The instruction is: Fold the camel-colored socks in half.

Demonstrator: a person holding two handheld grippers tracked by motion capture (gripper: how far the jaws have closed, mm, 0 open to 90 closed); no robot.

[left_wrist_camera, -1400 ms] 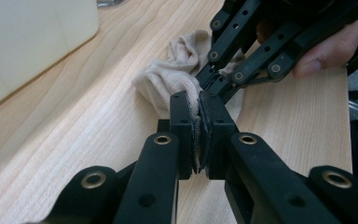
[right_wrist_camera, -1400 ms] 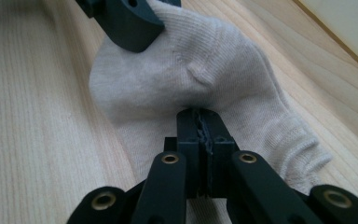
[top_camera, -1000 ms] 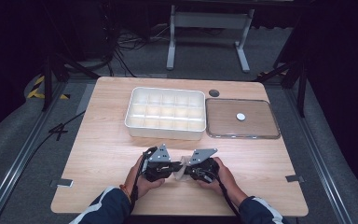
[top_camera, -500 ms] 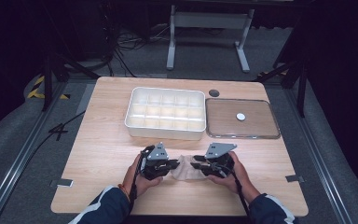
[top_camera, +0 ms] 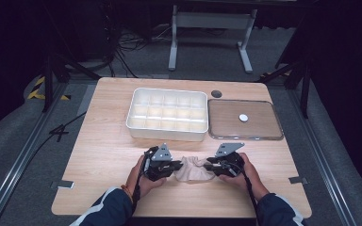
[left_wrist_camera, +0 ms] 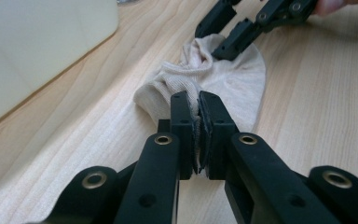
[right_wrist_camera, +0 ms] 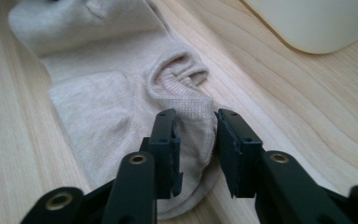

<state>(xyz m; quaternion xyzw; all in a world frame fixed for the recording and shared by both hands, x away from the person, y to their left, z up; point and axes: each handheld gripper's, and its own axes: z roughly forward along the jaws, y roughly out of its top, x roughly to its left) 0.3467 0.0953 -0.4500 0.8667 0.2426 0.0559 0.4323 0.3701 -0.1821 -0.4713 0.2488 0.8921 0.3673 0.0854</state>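
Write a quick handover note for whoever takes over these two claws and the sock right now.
Left claw: shut on one end of the beige sock.
Right claw: jaws have just been closing, a gap to the fabric is visible, sock end between them, not pinched.
Sock lies flat on the table, in front of the white divided tray; clear lid beside the tray.
Done: sock spread between the claws.
Left: probably regrip and stow it.
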